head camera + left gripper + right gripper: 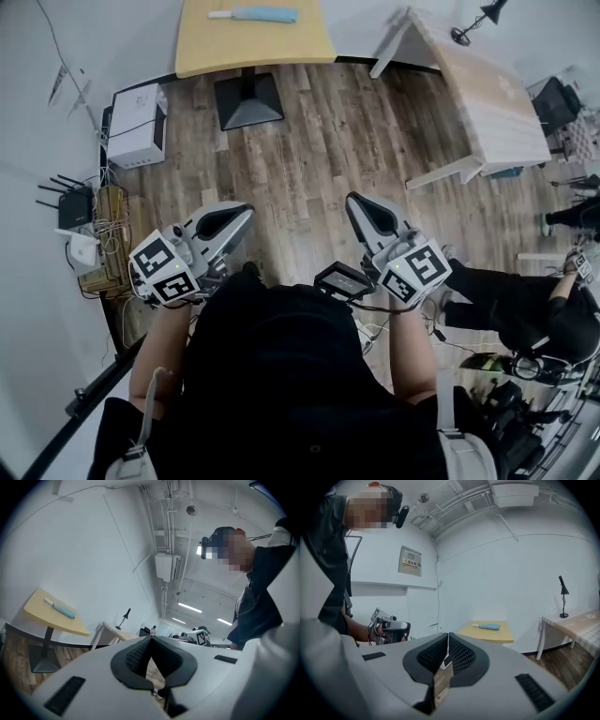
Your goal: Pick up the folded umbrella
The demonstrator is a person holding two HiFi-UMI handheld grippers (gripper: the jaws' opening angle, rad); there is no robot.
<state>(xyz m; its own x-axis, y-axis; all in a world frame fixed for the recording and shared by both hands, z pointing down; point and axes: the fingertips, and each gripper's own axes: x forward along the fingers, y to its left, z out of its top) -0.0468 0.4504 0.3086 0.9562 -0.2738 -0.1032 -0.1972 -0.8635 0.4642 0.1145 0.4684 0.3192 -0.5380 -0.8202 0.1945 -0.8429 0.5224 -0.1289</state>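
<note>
The folded umbrella [255, 14] is light blue with a white handle and lies on a yellow table [253, 52] at the far end of the room. It also shows small in the left gripper view as the umbrella [61, 608], and in the right gripper view as the umbrella [488, 626]. My left gripper [246, 211] and right gripper [352, 199] are held close to my body over the wooden floor, well short of the table. Both are shut with nothing between the pads: the left gripper [151, 638] and the right gripper [448, 634] each show their tips touching.
A white table [487, 94] with a black desk lamp [473, 23] stands at the right. A white box [138, 122], a router [75, 206] and cables sit along the left wall. Another person [525, 300] in black sits low at the right.
</note>
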